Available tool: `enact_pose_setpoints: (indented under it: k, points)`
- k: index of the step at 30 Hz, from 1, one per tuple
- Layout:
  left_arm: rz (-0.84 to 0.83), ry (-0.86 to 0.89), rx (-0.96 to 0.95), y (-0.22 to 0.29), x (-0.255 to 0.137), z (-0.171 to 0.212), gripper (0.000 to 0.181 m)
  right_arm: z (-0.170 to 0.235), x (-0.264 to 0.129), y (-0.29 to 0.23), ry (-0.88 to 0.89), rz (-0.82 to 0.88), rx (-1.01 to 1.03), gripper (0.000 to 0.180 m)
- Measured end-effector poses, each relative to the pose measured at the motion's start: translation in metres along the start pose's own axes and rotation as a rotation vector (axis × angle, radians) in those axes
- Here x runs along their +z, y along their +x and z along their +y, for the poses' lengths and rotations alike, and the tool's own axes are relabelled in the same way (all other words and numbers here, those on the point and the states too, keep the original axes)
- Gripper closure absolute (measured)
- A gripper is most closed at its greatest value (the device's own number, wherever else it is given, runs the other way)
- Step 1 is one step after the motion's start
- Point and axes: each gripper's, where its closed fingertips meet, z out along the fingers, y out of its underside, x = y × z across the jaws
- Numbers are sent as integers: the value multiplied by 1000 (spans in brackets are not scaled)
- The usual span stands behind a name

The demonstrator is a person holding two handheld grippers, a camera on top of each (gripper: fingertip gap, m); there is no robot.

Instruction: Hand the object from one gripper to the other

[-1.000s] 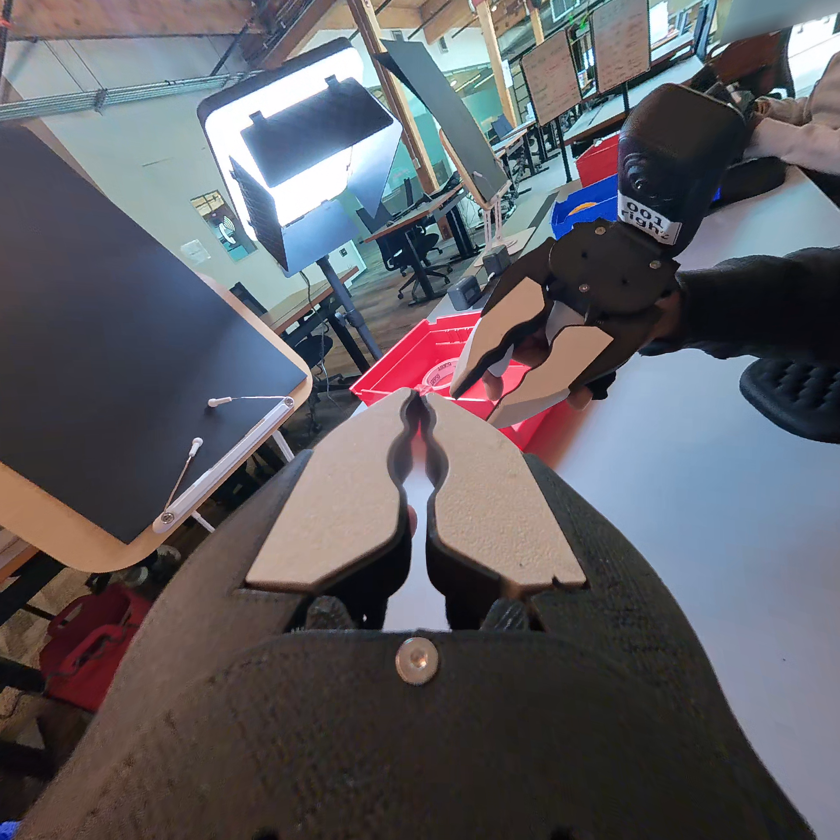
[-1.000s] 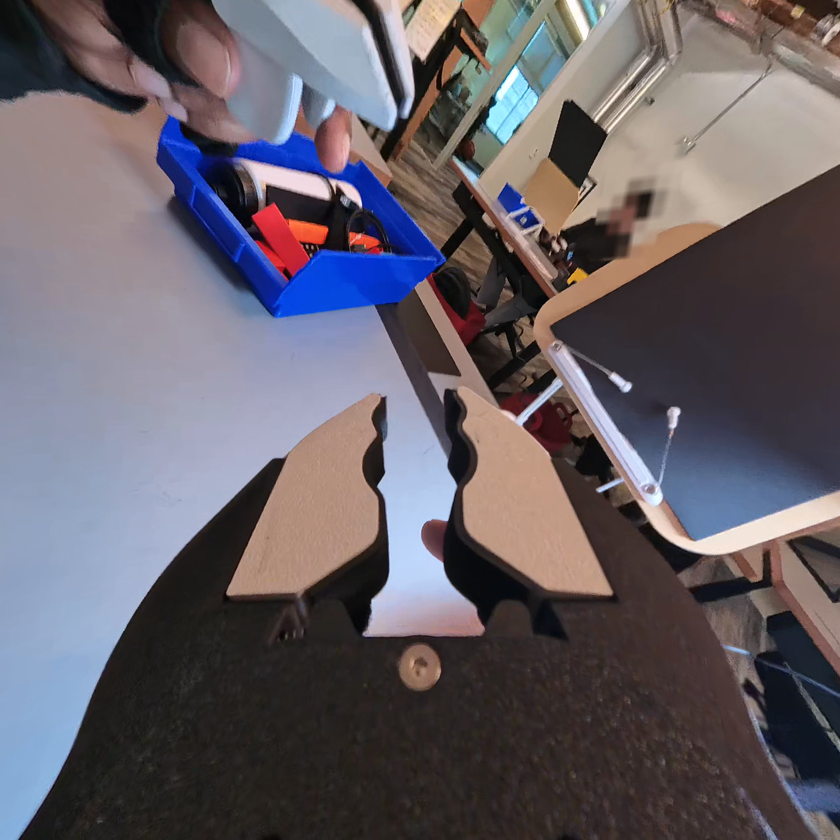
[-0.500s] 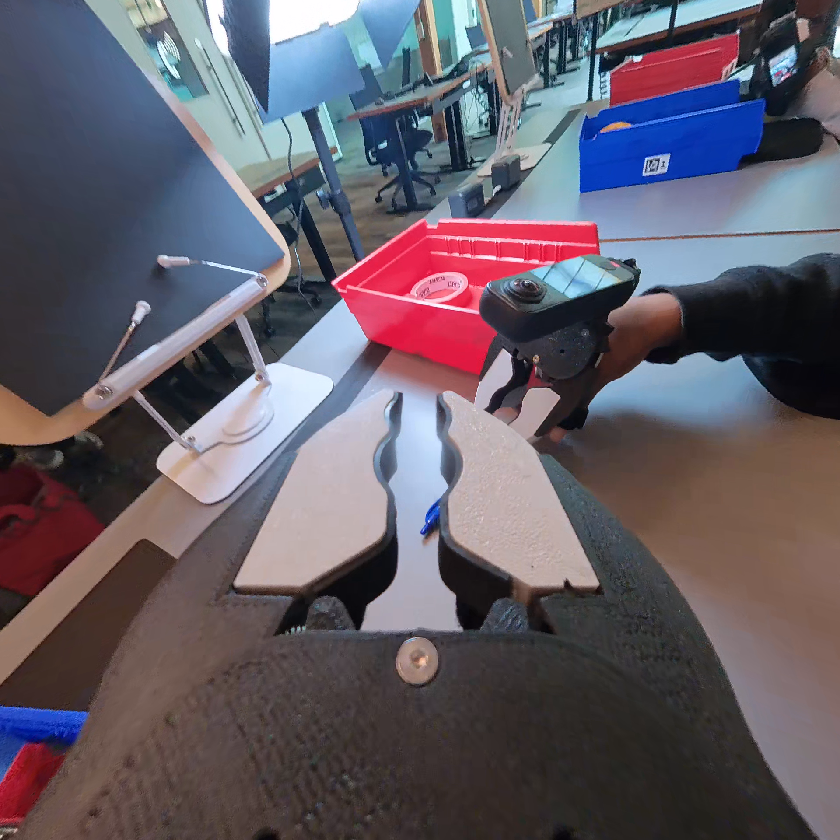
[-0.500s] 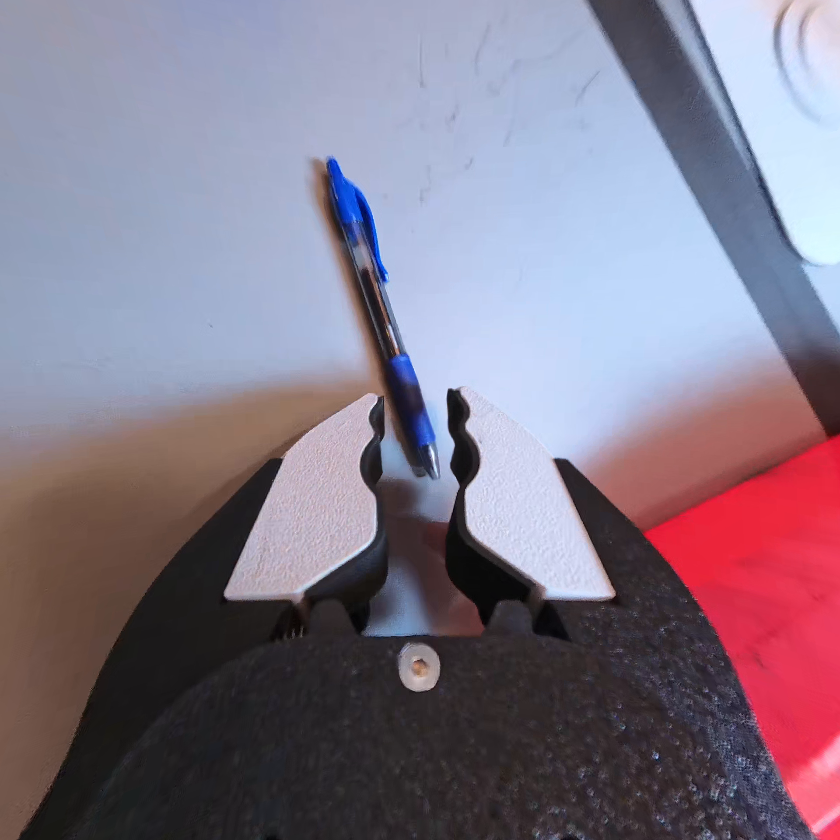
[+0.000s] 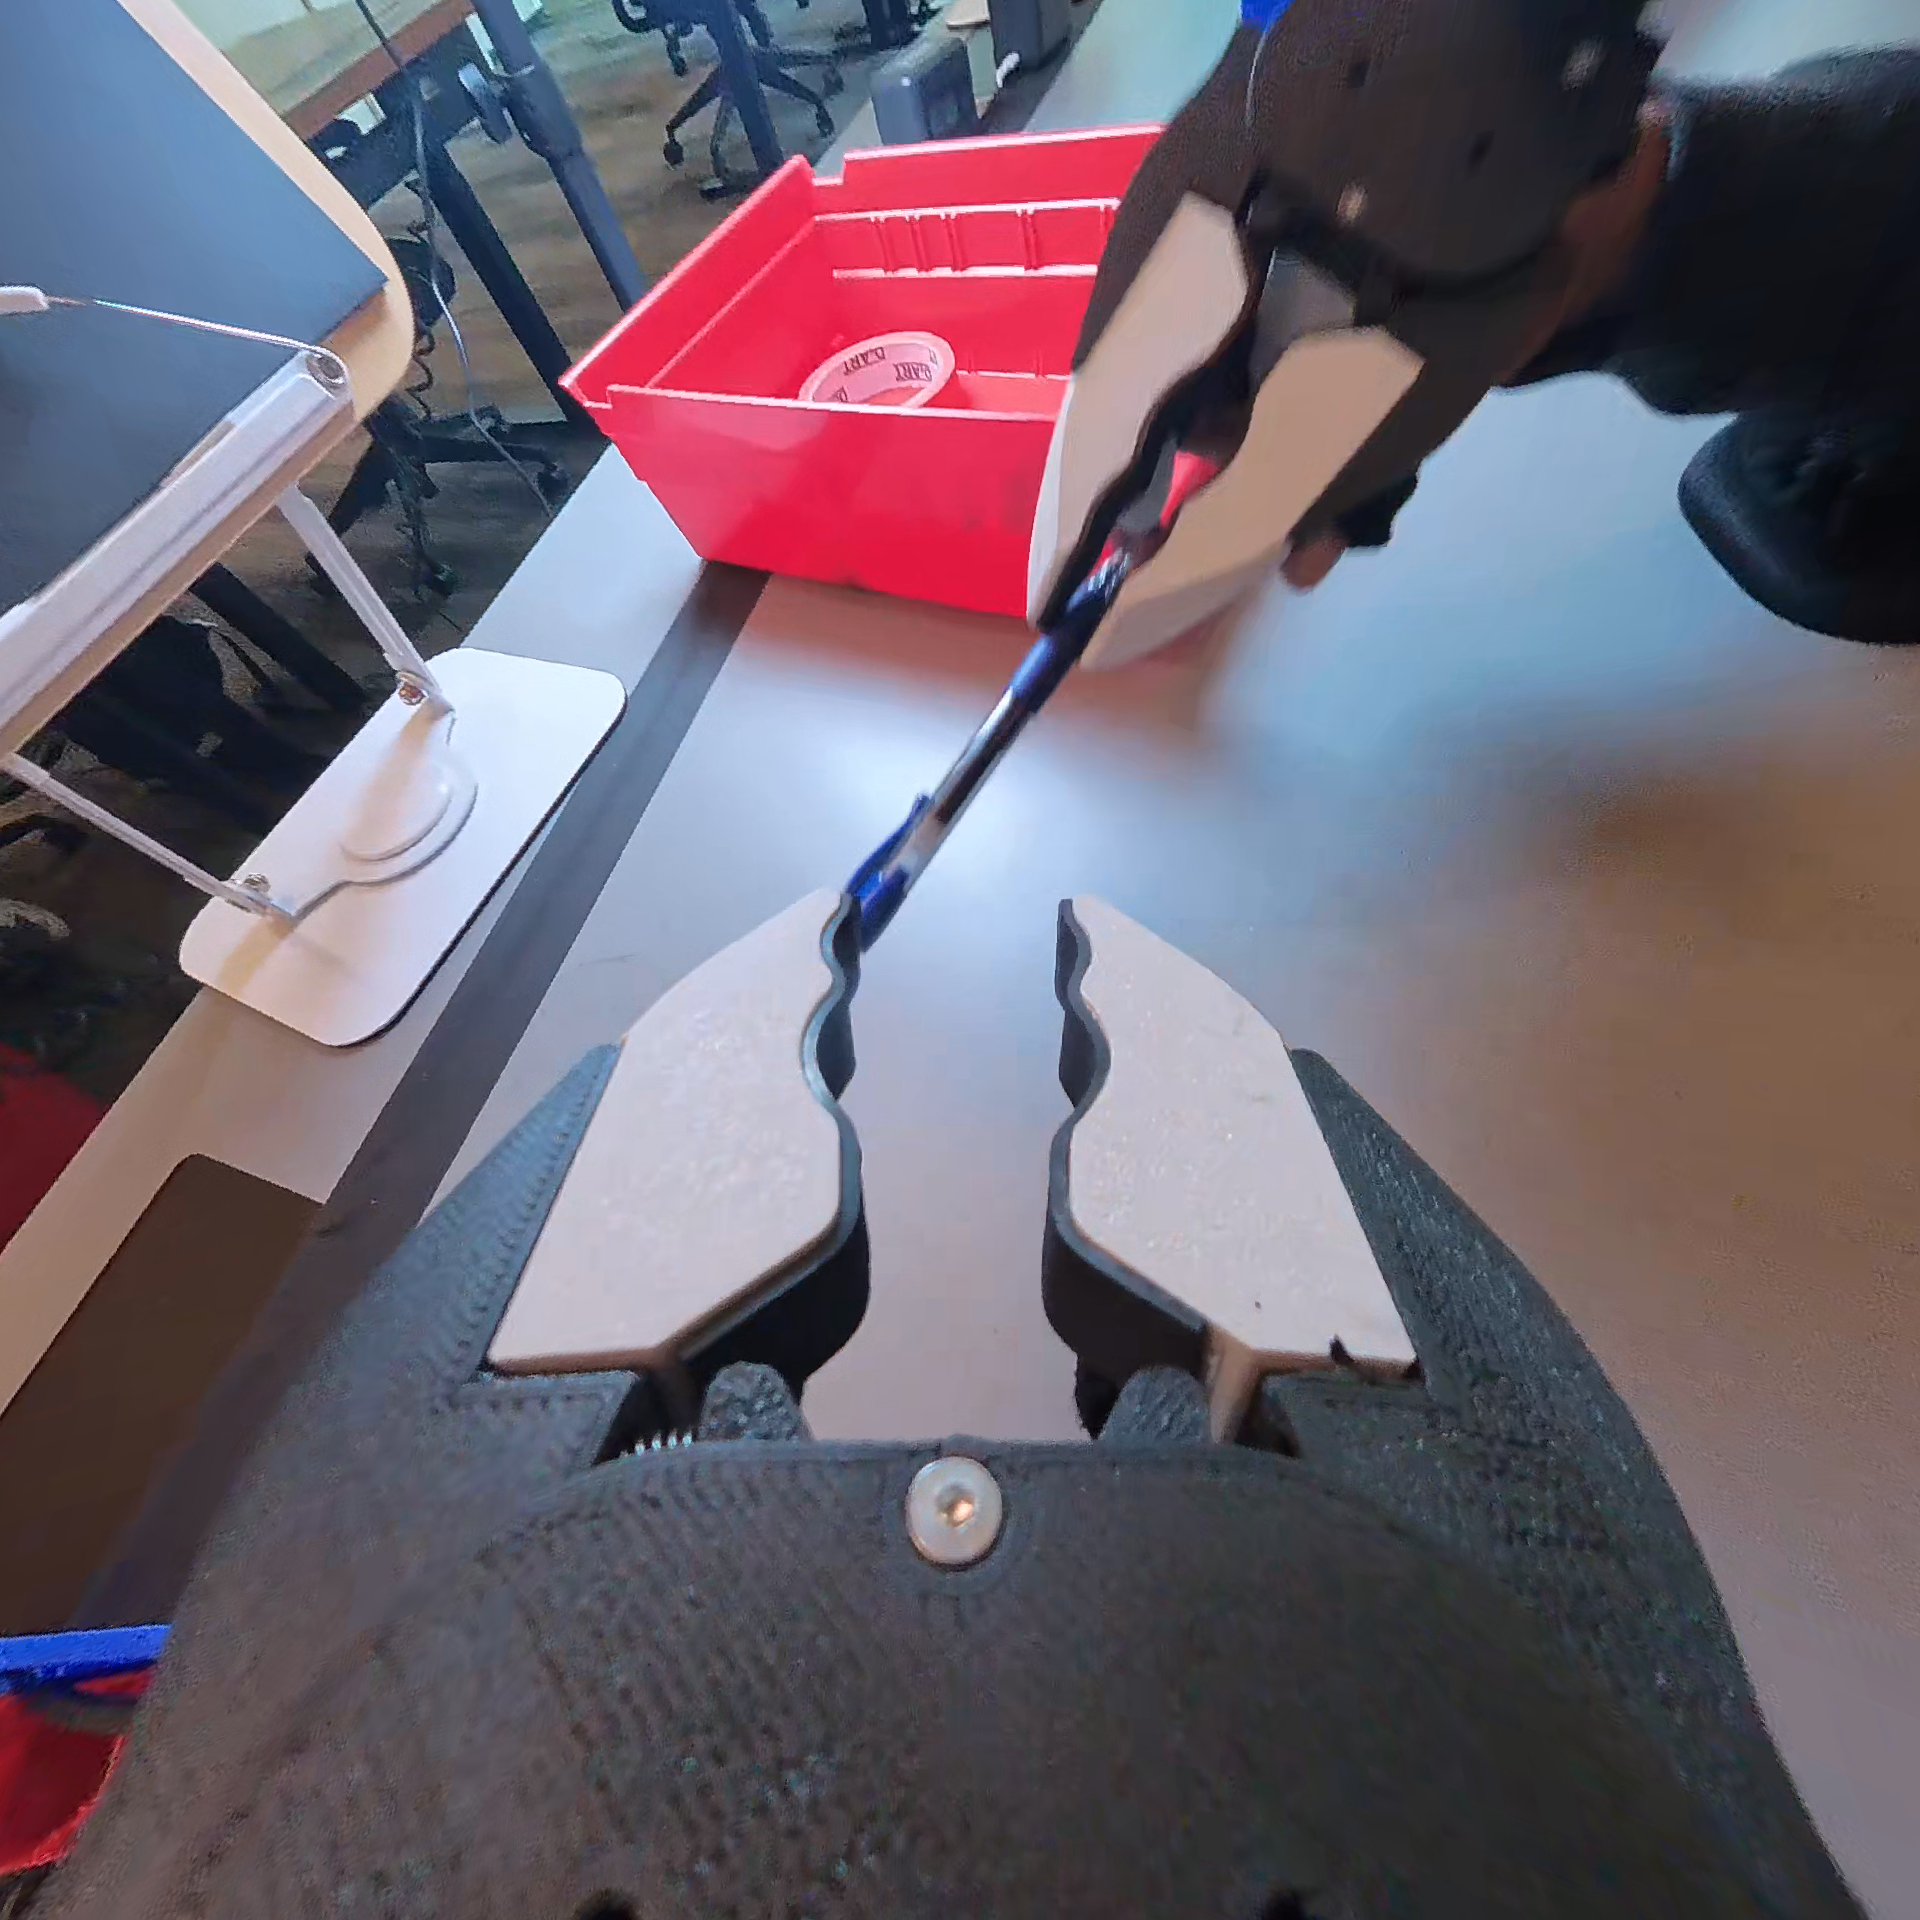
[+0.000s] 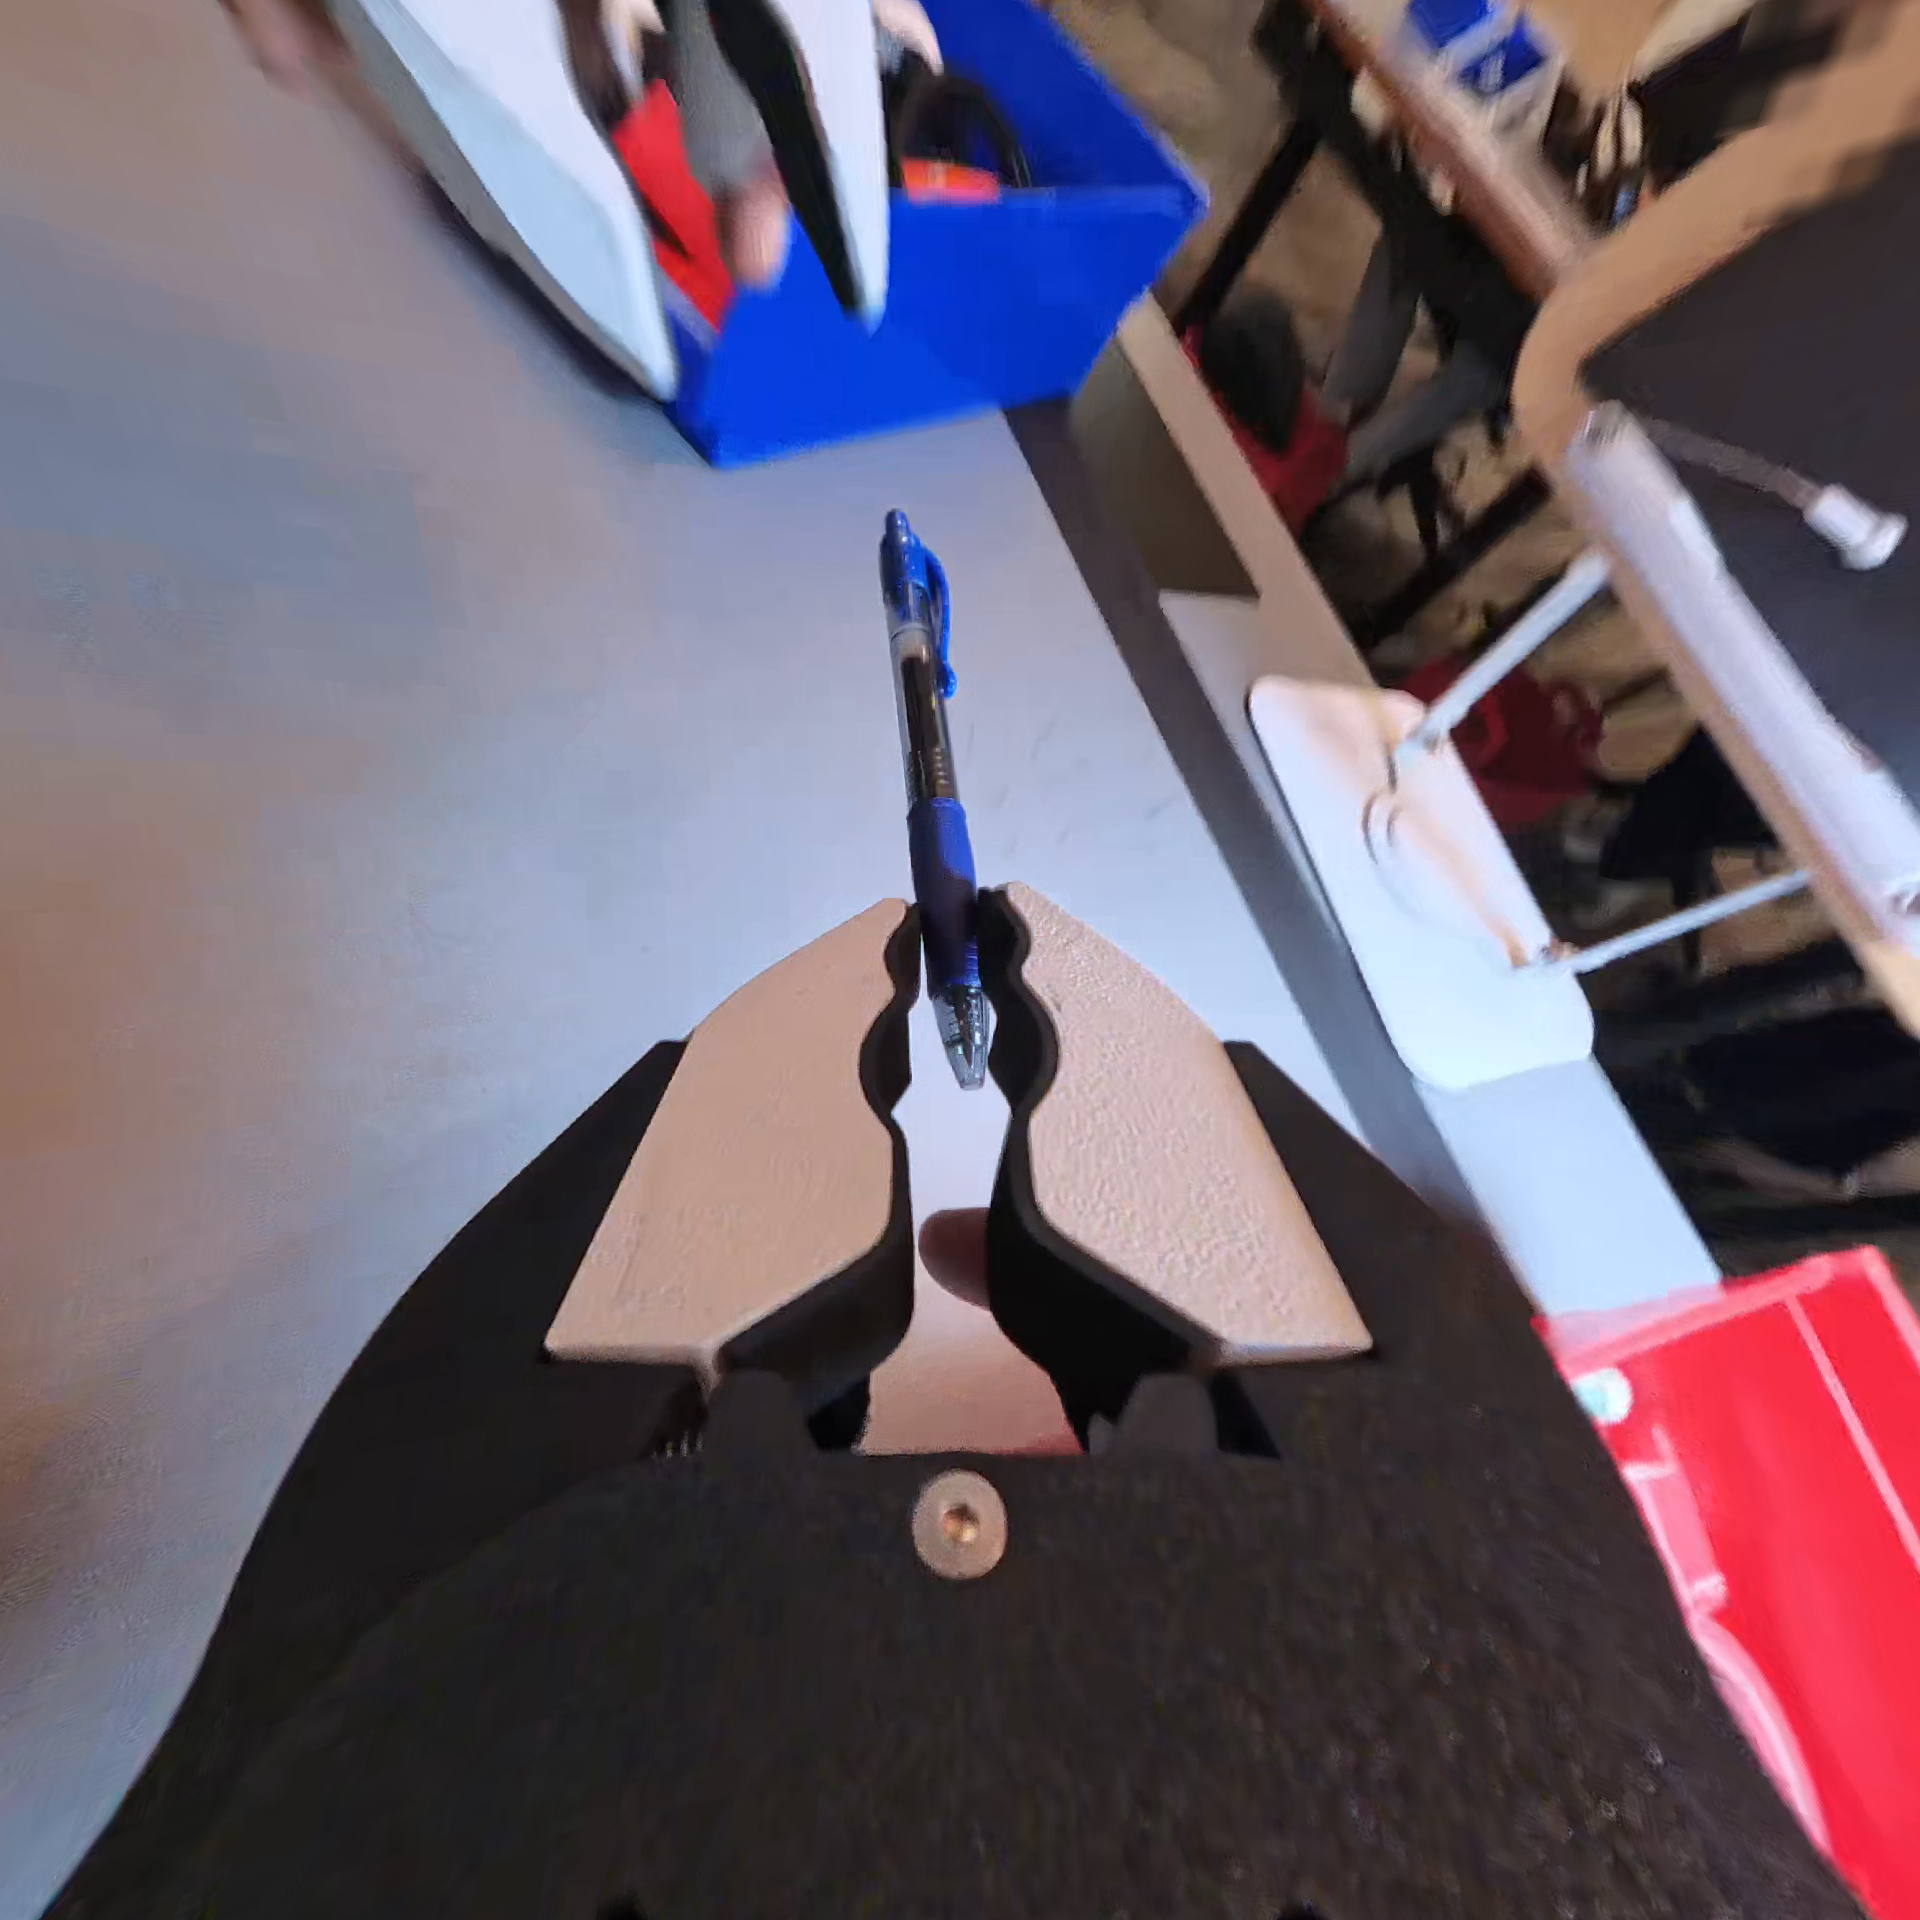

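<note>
Hand-held two-finger grippers: construction and finish.

The left gripper (image 5: 956, 914) has a black housing with a woven, ribbed surface texture, one silver screw (image 5: 954, 1509) set centrally behind the finger roots, and two pale beige fingers (image 5: 1195, 1132) with a grainy face and wavy black inner edges. The right gripper (image 6: 948, 914) repeats the design: a black, finely pebbled body, a matching central screw (image 6: 958, 1523) and speckled beige fingers (image 6: 769, 1153) with scalloped black edges. Seen from the left wrist view, the right gripper's black shell carries small pale fasteners, possibly screws, though blur obscures them; the person's sleeve (image 5: 1766, 249) is dark.
</note>
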Motion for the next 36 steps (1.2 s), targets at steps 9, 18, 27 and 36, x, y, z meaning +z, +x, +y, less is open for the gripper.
enact_pose_setpoints:
  k: [9, 18, 27, 36]
  points:
    - [43, 101, 59, 13, -10, -20, 164, -42, -42, -8, 213, -69, -102, 169]
    - [62, 113, 77, 16, -14, -22, 174, -38, -37, -12, 208, -89, -105, 169]
    - [34, 112, 74, 11, -13, -20, 165, -42, -44, -11, 239, -94, -98, 169]
    - [58, 65, 102, 16, -8, -12, 176, -43, -43, -14, 249, -107, -101, 169]
